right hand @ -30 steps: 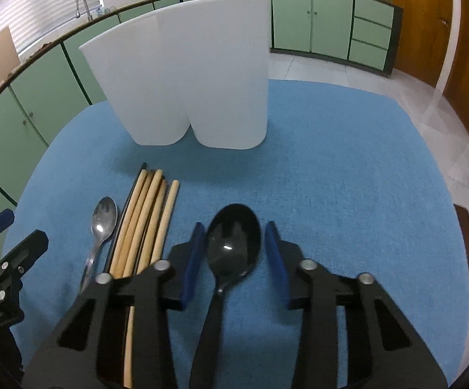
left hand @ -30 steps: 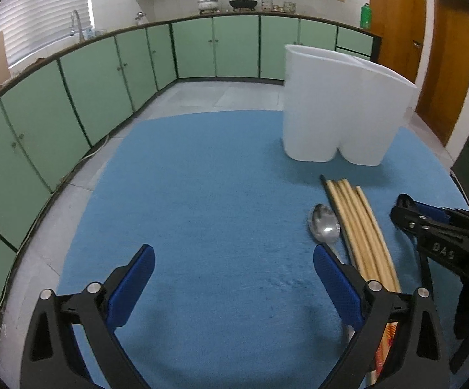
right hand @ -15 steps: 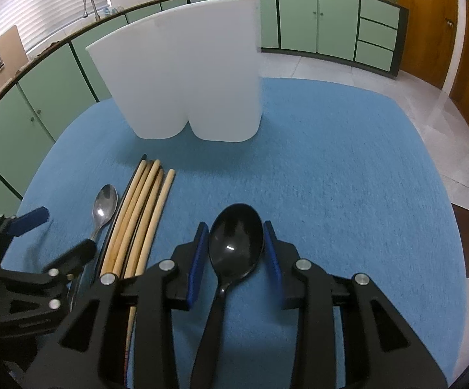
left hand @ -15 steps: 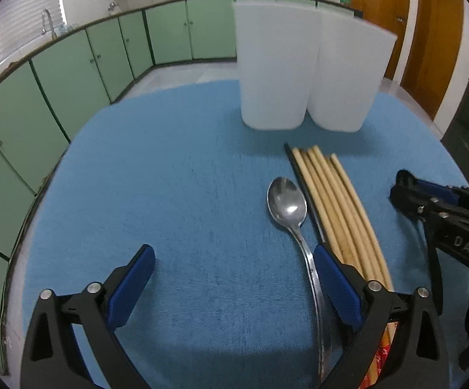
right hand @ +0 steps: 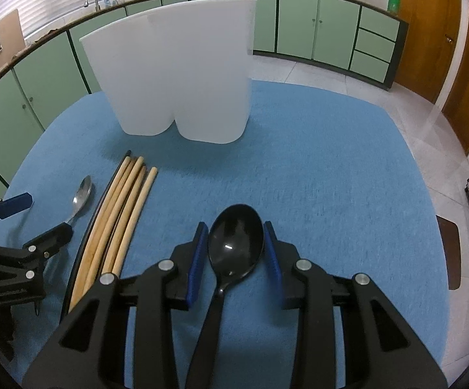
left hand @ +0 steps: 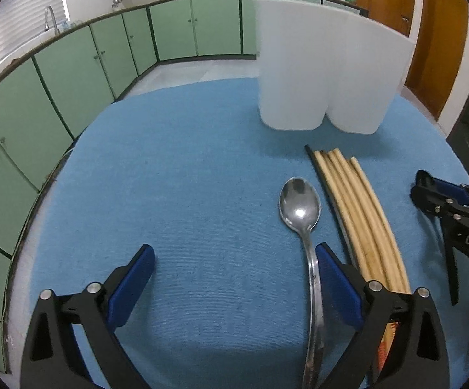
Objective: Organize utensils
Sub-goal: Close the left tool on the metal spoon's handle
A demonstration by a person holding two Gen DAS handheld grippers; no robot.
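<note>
1. Left hand-held gripper [left hand: 234, 278]: jaws spread wide, nothing grasped. The metal spoon [left hand: 301, 207] lies flat on the blue surface [left hand: 186, 194], its handle running close along the inner face of the right-hand finger pad [left hand: 338, 288]; whether the two touch cannot be told.
2. Right hand-held gripper [right hand: 236, 249]: jaws part-closed around the bowl of the black spoon [right hand: 236, 246]. The pads sit just beside the bowl edges; firm contact cannot be confirmed.
3. The wooden chopsticks [left hand: 360, 220] lie bundled just beside the metal spoon, between the two grippers. The white utensil holder [right hand: 182, 77] stands upright beyond them.
4. Recommended for the left side: shift sideways so the spoon handle is centred between the pads before closing.
5. Close on the handle only, clear of the chopsticks.
6. Risk: a thin, flat handle may slip or pivot; lift slowly.
</note>
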